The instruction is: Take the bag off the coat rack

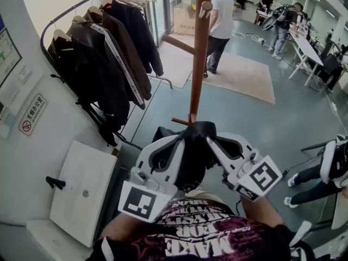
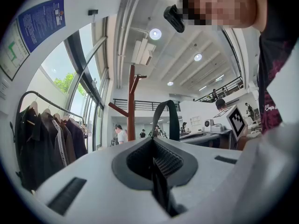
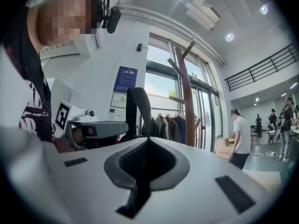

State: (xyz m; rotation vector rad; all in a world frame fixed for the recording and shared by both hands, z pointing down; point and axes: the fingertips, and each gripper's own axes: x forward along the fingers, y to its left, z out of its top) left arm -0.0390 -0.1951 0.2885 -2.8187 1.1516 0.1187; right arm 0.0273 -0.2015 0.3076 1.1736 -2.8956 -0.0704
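The wooden coat rack (image 1: pixel 200 48) stands straight ahead, with a low peg (image 1: pixel 181 122) just above my grippers. The black bag (image 1: pixel 191 157) hangs between the two grippers, close to my chest. My left gripper (image 1: pixel 184 141) is shut on one dark bag strap (image 2: pixel 169 119), which loops up from its tip (image 2: pixel 152 142). My right gripper (image 1: pixel 209 139) is shut on another strap (image 3: pixel 139 110) that rises from its closed jaws (image 3: pixel 146 142). In the gripper views the rack pole (image 2: pixel 131 101) (image 3: pixel 188 101) stands behind the straps. Whether the bag still touches the peg is hidden.
A curved clothes rail with several dark jackets (image 1: pixel 111 53) runs along the left wall. A white cabinet (image 1: pixel 84 189) stands at lower left. A person in a white shirt (image 1: pixel 219 20) stands beyond the rack by a beige rug (image 1: pixel 242 75); tables and people are at far right.
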